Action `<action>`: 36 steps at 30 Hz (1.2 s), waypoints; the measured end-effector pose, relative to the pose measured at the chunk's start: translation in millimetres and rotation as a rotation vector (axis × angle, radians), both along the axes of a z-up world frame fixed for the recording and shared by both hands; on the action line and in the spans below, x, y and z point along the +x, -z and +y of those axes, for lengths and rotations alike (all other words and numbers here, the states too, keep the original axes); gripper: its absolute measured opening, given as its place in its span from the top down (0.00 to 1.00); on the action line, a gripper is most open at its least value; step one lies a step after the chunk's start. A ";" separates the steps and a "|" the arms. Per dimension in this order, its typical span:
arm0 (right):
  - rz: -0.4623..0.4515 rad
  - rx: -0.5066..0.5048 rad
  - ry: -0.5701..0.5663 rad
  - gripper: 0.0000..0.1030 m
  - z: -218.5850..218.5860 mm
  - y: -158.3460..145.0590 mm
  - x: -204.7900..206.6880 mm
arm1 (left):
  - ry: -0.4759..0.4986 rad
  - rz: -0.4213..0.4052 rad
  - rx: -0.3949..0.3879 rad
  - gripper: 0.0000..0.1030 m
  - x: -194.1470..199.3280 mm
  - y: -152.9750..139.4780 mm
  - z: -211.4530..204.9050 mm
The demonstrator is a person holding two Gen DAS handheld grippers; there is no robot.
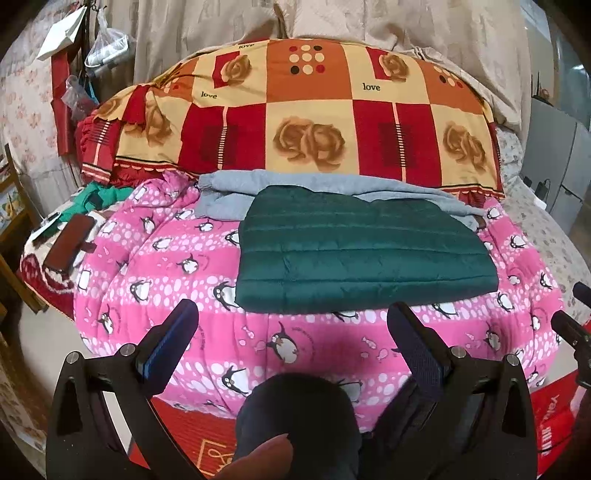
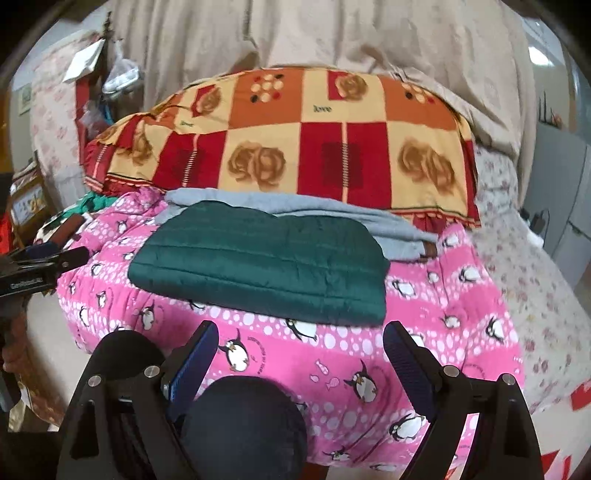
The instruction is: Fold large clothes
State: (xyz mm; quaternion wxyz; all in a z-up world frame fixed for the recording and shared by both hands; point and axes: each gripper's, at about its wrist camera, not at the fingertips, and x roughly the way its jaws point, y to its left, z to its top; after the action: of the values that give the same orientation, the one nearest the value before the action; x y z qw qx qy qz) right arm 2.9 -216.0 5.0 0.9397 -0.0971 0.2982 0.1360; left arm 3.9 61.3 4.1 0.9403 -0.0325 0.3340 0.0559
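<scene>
A dark green quilted garment (image 1: 354, 251) lies folded flat on the pink penguin quilt (image 1: 303, 347); it also shows in the right wrist view (image 2: 266, 266). A grey garment (image 1: 295, 184) lies folded under and behind it, also visible in the right wrist view (image 2: 317, 214). My left gripper (image 1: 291, 321) is open and empty, a little in front of the green garment's near edge. My right gripper (image 2: 299, 339) is open and empty, just before the near edge too. The right gripper's tips show at the right edge of the left wrist view (image 1: 576, 314).
A red, orange and cream rose-patterned blanket (image 1: 306, 118) is piled behind the clothes. Beige curtains (image 1: 406, 26) hang at the back. Green cloth and a dark red case (image 1: 70, 243) lie at the left. A grey cabinet (image 1: 561, 170) stands at the right. Knees (image 1: 295, 417) are below.
</scene>
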 end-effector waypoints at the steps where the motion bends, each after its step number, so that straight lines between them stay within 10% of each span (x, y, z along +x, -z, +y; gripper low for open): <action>1: -0.006 -0.011 0.005 0.14 2.7 -1.5 0.3 | 0.000 -0.002 0.001 0.01 -0.6 0.2 0.2; 36: -0.027 0.006 0.133 0.14 20.4 -3.8 -0.8 | 0.051 0.028 -0.005 0.01 -4.2 9.4 -28.7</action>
State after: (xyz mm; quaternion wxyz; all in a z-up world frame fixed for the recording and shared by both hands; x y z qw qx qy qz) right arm 2.1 -195.6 8.8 0.9509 -0.0760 0.2911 0.0728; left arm -0.3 32.5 -5.3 0.9367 -0.0252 0.3479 0.0314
